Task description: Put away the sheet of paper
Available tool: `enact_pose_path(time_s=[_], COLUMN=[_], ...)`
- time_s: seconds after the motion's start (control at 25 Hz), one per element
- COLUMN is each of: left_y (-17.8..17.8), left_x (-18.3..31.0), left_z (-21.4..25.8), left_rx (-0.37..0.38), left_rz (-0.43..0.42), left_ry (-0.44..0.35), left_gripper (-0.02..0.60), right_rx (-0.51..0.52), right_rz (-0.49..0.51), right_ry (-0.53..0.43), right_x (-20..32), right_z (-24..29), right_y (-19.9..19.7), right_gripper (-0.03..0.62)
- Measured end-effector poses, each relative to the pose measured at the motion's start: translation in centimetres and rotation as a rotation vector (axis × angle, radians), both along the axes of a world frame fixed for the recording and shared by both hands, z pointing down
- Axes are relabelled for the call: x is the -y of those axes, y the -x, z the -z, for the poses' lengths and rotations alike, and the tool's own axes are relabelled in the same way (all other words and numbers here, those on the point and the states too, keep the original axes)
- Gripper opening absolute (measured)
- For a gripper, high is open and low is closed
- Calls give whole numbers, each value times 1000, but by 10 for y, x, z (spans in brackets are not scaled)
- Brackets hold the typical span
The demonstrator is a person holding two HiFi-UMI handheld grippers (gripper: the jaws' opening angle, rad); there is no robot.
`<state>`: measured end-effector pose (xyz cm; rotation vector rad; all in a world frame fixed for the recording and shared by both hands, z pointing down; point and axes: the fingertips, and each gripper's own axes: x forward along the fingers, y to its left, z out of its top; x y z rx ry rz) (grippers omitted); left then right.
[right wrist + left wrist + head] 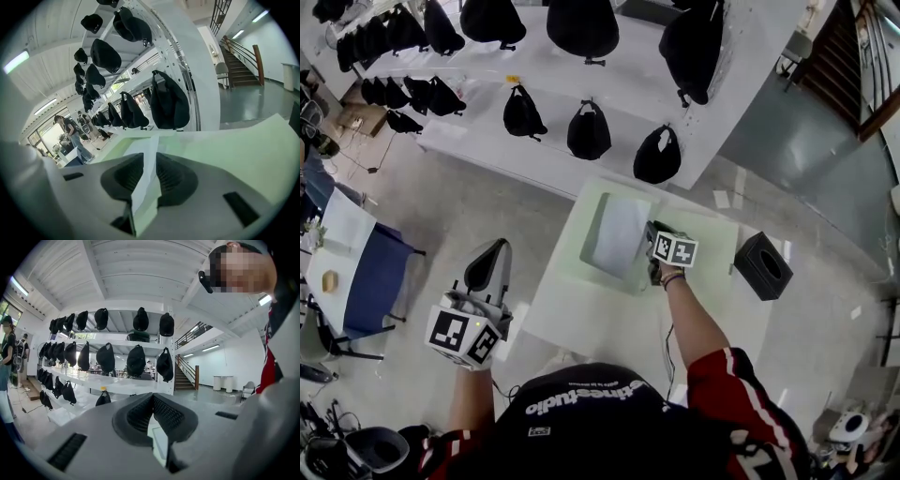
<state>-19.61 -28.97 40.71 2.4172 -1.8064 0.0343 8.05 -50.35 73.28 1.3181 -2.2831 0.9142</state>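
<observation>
The white sheet of paper (619,234) is over the far part of the pale green table (581,309), with a grey band along its left side. My right gripper (654,232) is at the sheet's right edge. In the right gripper view the sheet (145,178) runs edge-on between the dark pads (176,180), and the right gripper (150,161) is shut on it. My left gripper (498,247) hangs left of the table over the floor, away from the paper. Its jaws meet at the tip with nothing between them, as the left gripper view (152,399) also shows.
A black box (762,265) sits right of the table. White shelves hung with several black bags (588,131) stand behind it. A blue-covered chair (375,277) stands at the left. A person (70,131) stands far off by the shelves.
</observation>
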Motion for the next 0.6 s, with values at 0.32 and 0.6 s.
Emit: enact_pose_path(time_s=[0.32,0.6], left_y=[-6,-31], left_x=[17,52], left_z=[-8,-13], left_rx=[-13,-9], left_rz=[-18,-97], left_ry=[13,1], left_gripper=[3,3], right_rx=[6,12], right_rz=[12,12], right_ry=[-9,12], right_x=[21,28], right_z=[4,-7], right_y=[9,18], right_gripper=[78,72])
